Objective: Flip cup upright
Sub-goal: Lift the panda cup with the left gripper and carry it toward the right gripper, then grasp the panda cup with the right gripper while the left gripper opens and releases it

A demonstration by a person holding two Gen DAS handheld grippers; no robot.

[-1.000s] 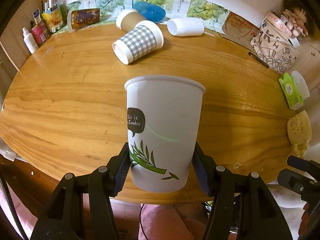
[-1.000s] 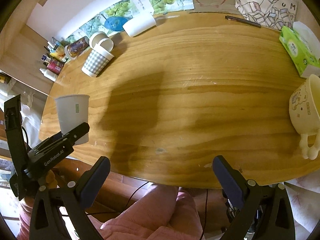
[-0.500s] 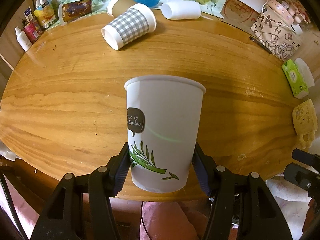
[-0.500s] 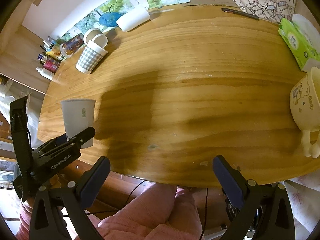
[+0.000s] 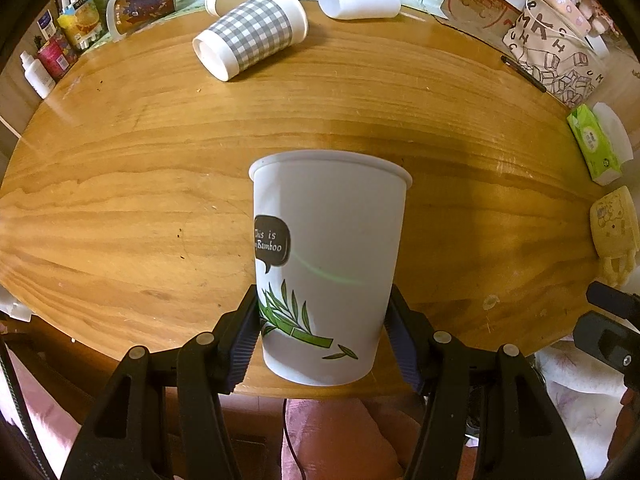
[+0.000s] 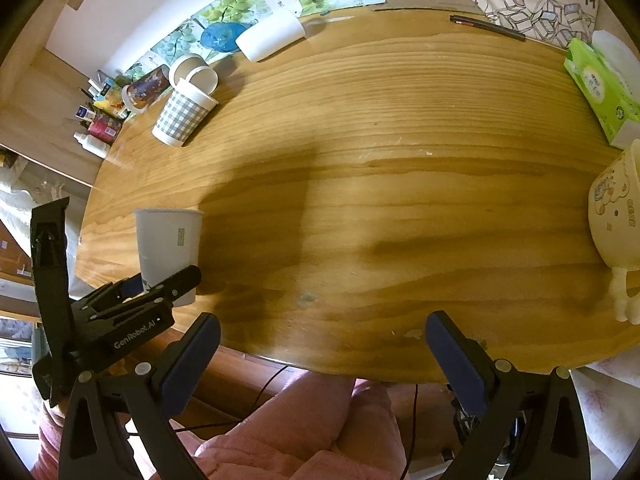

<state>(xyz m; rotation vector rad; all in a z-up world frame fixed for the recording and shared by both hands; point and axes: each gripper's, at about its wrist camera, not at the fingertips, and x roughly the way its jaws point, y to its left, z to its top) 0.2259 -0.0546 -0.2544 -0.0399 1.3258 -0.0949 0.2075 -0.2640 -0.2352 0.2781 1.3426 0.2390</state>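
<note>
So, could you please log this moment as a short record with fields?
held object: bamboo-print paper cup, upright, rim up
left gripper: shut on the cup's lower part
right gripper: open, holding nothing
cup position: near the table's front edge; contact with the wooden table unclear
other cups: checked cup and plain white cup on their sides at the far edge

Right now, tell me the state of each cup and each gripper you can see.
Bamboo cup: upright, rim up, gripped.
Left gripper: shut on the bamboo cup.
Right gripper: open, holding nothing.
Checked cup: on its side.
Plain white cup: on its side.
</note>
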